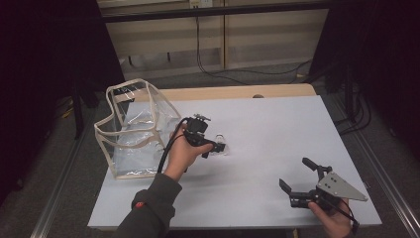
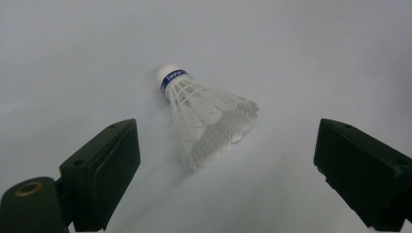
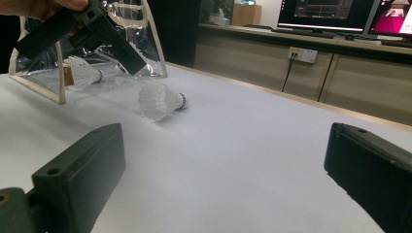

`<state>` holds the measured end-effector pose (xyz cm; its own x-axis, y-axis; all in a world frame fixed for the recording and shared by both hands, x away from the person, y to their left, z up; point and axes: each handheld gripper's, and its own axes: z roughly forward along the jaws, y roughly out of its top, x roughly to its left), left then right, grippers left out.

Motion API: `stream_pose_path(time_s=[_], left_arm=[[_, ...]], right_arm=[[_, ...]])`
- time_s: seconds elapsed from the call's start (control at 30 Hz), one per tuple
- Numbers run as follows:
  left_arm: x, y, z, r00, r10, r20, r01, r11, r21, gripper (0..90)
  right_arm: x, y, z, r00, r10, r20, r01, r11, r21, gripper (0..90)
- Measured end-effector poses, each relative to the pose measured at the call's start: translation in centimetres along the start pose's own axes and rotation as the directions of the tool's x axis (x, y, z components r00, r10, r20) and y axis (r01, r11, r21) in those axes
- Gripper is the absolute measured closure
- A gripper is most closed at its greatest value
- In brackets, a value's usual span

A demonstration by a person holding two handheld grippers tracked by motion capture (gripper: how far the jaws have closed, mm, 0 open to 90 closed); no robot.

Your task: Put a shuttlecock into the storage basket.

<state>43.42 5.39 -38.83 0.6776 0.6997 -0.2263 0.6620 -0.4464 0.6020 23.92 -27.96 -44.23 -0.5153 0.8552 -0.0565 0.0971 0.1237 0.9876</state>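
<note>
Shuttlecock: we see a white shuttlecock (image 2: 204, 116) lying on its side on the pale desk (image 1: 277, 124), near the middle of the left half, just beyond the left gripper.
Shuttlecock look: rounded white cork tip, a blue band with small white lettering behind it, then a flared skirt of white ribbed vanes; in the left gripper view the cork points up and away from us, the skirt toward the fingers.
Left gripper: our left gripper (image 1: 218, 147) hovers right over the shuttlecock; its fingers (image 2: 104, 170) stand wide apart on either side of the skirt, touching nothing and holding nothing.
Left hand: our hand (image 1: 184, 151) wraps the gripper's body, a dark sleeve with a red mark behind it.
Clear bag: a see-through bag (image 1: 133, 129) with cream piping stands at the desk's left edge, just beside the left hand; in the right gripper view we make out a second shuttlecock (image 3: 82, 72) inside it.
Right gripper: our right gripper (image 1: 297, 179) rests low at the near right of the desk, well apart from the shuttlecock, its fingers (image 3: 80, 182) spread wide with nothing between them.
</note>
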Motion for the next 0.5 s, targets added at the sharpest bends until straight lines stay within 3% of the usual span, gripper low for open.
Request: stream_pose_path(time_s=[0.13, 0.23, 0.5], left_arm=[[0.01, -0.18, 0.34, 1.0, -0.008, -0.004, 0.008, 1.0, 0.001, 10.0], [0.14, -0.28, 0.46, 1.0, 0.009, -0.003, -0.009, 0.9999, 0.012, 11.5], [0.26, -0.77, 1.02, 0.9997, 0.01, -0.024, -0.011, 0.9999, -0.008, 18.3]], right_arm=[[-0.03, 0.01, -0.03, 1.0, 0.0, 0.001, 0.0, 1.0, -0.001, 1.5], [-0.05, 0.01, -0.04, 1.0, -0.001, 0.002, 0.001, 1.0, -0.002, 1.5], [0.01, 0.03, -0.04, 1.0, -0.001, 0.003, 0.001, 1.0, 0.0, 1.5]])
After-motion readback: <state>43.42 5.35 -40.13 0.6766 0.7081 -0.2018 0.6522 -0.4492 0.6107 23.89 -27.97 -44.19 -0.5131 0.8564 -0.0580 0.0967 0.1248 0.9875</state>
